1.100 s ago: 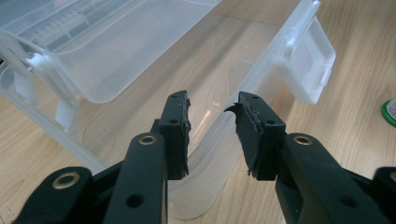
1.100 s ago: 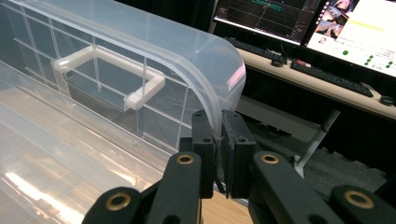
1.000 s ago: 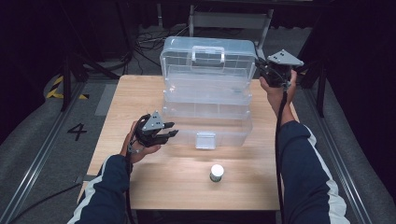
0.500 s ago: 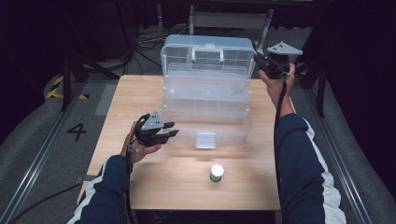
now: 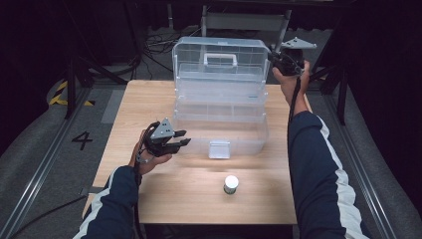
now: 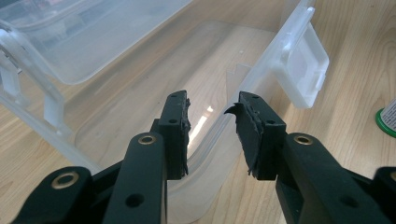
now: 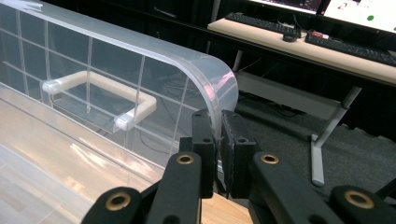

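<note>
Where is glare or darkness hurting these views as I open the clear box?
High view: bright patch on the table before the clear box, surroundings black. Left gripper view: glare streak on the box wall between the pads. Right gripper view: sharp; lid edge shines.

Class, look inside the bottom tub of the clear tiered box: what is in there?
Through the bottom tub of the clear box only the wooden table shows; nothing lies in the visible part. The tiers above cover its rear.

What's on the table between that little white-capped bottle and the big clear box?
Bare wood lies between the bottle and the clear box, as the high view shows; the box's latch faces it.
</note>
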`<state>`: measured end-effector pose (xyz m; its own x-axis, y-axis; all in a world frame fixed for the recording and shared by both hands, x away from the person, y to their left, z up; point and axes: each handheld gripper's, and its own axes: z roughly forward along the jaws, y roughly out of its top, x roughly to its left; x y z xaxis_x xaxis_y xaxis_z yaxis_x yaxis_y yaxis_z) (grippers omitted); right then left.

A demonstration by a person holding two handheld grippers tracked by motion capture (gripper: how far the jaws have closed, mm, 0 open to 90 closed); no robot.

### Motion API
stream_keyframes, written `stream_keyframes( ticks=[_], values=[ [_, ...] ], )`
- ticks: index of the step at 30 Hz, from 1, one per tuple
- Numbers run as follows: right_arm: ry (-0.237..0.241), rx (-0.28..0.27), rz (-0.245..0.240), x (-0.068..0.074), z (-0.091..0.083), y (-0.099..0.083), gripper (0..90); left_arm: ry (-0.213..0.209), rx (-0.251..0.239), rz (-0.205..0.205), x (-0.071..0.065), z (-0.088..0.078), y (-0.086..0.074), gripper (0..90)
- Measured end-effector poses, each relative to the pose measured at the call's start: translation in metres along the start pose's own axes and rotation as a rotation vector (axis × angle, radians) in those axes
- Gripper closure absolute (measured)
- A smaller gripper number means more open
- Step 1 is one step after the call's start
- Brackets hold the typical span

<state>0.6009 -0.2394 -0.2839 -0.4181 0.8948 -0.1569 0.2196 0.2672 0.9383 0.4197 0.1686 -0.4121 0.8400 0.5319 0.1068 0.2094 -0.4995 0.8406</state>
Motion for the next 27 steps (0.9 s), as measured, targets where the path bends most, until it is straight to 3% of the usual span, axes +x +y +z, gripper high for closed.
stream_keyframes(
  ticks=[13, 27],
  values=[
    [0.001, 0.015, 0.031, -0.003, 0.011, 0.001, 85.3, 0.001, 0.001, 0.002, 0.000, 0.000, 0.000, 64.7],
    [-0.009, 0.028, 0.014, -0.003, 0.014, 0.003, 84.9, 0.005, 0.002, 0.000, -0.001, 0.000, 0.000, 64.3]
  ],
)
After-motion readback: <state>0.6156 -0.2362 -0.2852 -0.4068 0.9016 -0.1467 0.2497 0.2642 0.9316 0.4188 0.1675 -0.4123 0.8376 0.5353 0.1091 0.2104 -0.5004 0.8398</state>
